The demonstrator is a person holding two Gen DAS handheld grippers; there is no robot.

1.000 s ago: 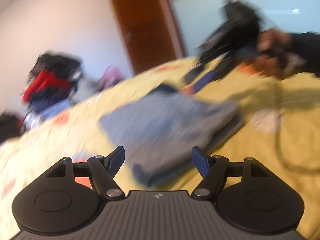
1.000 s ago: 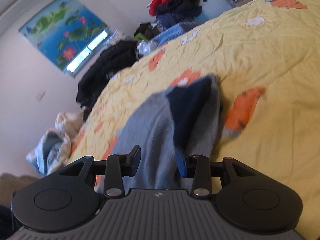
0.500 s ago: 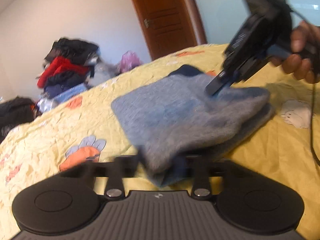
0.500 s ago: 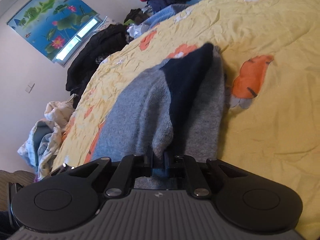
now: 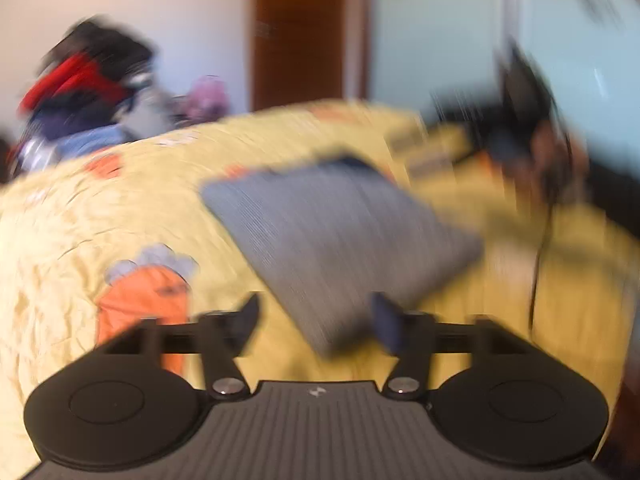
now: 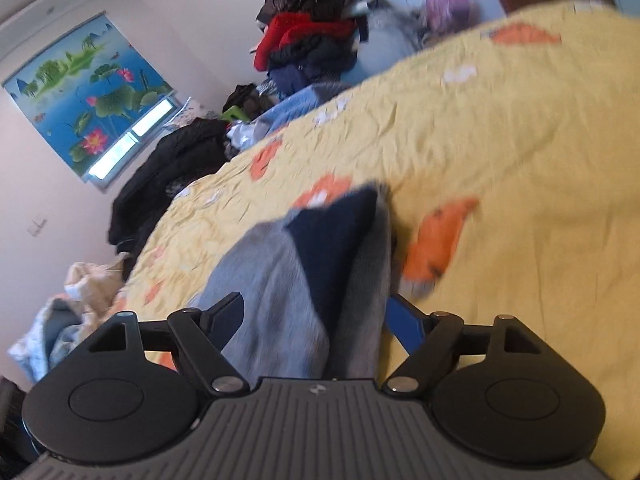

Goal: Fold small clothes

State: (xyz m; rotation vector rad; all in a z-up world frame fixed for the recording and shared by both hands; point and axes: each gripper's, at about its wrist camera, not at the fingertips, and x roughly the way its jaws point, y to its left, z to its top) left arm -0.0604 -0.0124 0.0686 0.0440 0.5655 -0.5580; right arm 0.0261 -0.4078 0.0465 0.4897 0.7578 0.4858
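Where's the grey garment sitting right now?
The grey garment lies folded on the yellow bedspread, just ahead of the open left gripper; in the right wrist view it runs between the right gripper jaws.

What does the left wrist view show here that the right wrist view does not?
Only the left wrist view shows the right gripper, blurred, held over the far side of the bed with a dark cable trailing from it, and the full brown door. Only the right wrist view shows the lotus-print blind and the garment's navy inner panel. Both show the folded grey garment on the yellow bedspread, the clothes pile by the wall, and their own gripper's jaws spread open around the garment's near edge.
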